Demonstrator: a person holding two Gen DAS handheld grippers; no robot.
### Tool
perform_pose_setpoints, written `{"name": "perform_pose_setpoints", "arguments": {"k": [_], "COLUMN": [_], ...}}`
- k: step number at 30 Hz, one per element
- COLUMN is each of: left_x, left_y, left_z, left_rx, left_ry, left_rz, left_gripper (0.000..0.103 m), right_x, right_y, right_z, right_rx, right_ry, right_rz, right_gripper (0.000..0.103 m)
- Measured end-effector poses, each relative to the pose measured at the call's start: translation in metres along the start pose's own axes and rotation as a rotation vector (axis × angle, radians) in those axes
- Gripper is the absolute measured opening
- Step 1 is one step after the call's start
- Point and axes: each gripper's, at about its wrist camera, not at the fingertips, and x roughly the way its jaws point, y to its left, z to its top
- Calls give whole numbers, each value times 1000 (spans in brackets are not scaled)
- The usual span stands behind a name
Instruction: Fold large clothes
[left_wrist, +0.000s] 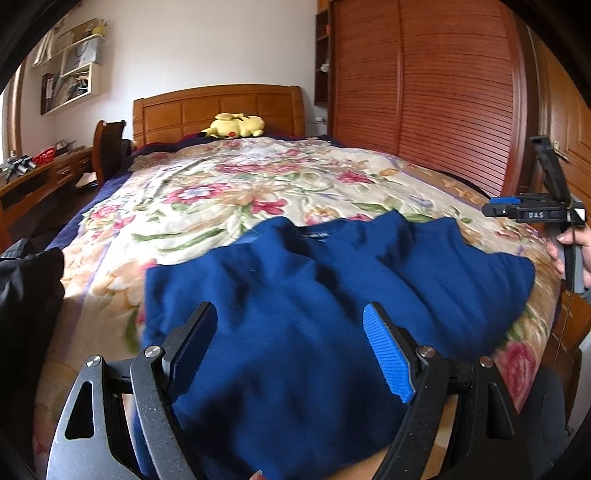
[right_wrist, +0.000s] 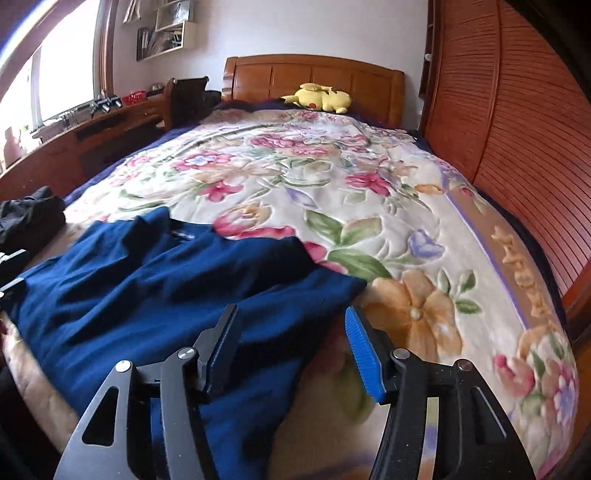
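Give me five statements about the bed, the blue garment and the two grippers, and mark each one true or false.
1. The blue sweater lies on a floral blanket. True.
2. A yellow plush toy sits by the wooden headboard. True.
3. The left gripper is clamped shut on the sweater. False: its jaws stand open above the cloth.
4. The sweater is folded into a neat small square. False: it lies rumpled and spread out.
5. The right gripper holds nothing. True: its jaws are apart, over the sweater's edge.
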Motion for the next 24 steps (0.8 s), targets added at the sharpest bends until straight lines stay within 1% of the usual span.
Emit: {"name": "perform_pose_setpoints", "arguments": {"k": [5, 11, 13, 15, 17, 21, 24], "left_x": [3, 3, 4, 7, 8, 14, 17], "left_y": [-23, -44, -50, -56, -59, -65, -67], "left_z": [-4, -7, -9, -13, -16, -20, -23], "left_rx": [33, 60, 68, 79, 83, 87, 90], "left_ry": [20, 44, 59, 75, 85, 104, 115], "left_rz": [-35, -64, -69, -69, -72, -62, -56], "left_gripper": [82, 82, 82, 82, 82, 82, 82], "right_x": [-22, -28, -34, -33, -32, -27, -21], "right_y": [10, 30, 36, 40, 43, 37, 33], "right_z": [-29, -50, -52, -53, -56, -61, -68], "right_rx": [24, -29, -24, -19, -17, 39, 92], "right_ry": [9, 28, 20, 18, 23, 39, 62], "right_rz": [18, -10, -9, -14, -20, -27, 12], "right_gripper": [60, 60, 63, 70, 70, 71, 71]}}
